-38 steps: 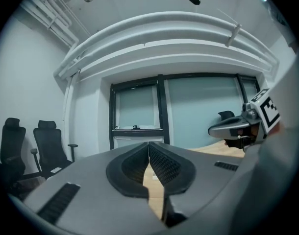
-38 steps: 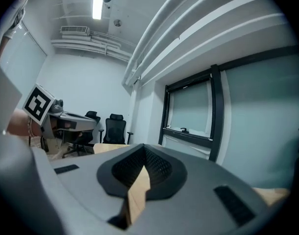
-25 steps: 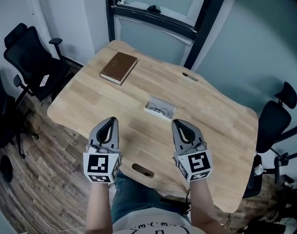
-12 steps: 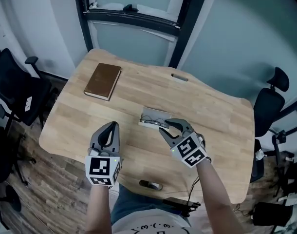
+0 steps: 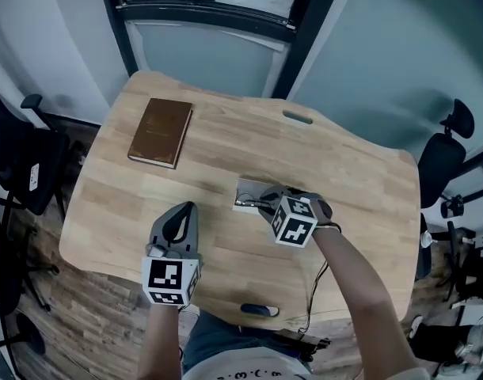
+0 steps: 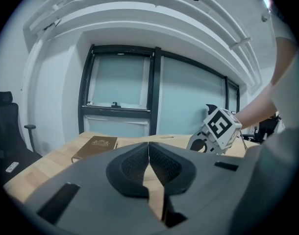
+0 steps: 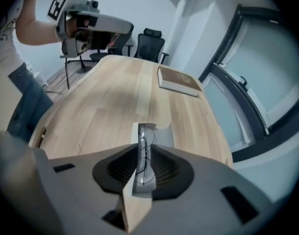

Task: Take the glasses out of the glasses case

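The open white glasses case (image 5: 245,188) lies mid-table on the wooden table (image 5: 360,180). My right gripper (image 5: 265,199) points steeply down into it. In the right gripper view the case (image 7: 139,132) and the thin wire glasses (image 7: 146,153) run between the jaws of that gripper (image 7: 142,163). The jaws have just been closing, and the glasses lie between them with a gap on either side of the wire. My left gripper (image 5: 180,210) hovers over the near left of the table, shut on nothing (image 6: 149,147), apart from the case.
A brown book (image 5: 160,132) lies at the far left of the table. A cable slot (image 5: 297,118) is cut near the far edge, and a dark object (image 5: 259,310) sits at the near edge. Office chairs stand at the left (image 5: 20,165) and right (image 5: 443,153).
My right gripper has gone forward and down from the near edge onto the case, tipping steeply downward, with its jaws spread around the glasses. The left gripper has moved a little forward.
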A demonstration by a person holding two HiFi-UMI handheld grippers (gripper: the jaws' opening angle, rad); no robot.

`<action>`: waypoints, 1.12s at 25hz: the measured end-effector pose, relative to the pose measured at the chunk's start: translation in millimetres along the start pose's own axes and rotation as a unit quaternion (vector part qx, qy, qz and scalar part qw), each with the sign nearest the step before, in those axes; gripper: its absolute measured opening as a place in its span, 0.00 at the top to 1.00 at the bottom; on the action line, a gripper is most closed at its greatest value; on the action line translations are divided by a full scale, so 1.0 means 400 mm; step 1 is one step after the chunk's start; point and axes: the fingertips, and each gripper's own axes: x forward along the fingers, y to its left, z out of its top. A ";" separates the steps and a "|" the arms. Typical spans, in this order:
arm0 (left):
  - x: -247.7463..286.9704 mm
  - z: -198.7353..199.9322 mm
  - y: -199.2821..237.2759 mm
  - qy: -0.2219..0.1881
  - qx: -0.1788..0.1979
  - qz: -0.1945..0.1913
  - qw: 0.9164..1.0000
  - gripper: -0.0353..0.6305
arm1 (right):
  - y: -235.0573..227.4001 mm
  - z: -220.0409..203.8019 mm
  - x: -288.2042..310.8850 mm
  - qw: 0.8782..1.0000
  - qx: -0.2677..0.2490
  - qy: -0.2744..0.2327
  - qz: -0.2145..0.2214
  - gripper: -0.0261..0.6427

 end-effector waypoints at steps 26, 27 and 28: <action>0.107 -0.045 0.074 0.021 -0.034 -0.010 0.999 0.92 | -0.024 -0.037 0.093 0.994 -0.014 0.069 0.083 0.94; 0.107 -0.040 0.072 0.019 -0.035 -0.009 0.999 0.92 | -0.031 -0.033 0.082 0.995 -0.012 0.063 0.074 0.94; 0.107 -0.036 0.068 0.017 -0.034 -0.008 0.999 0.92 | -0.039 -0.028 0.070 0.996 -0.007 0.056 0.066 0.94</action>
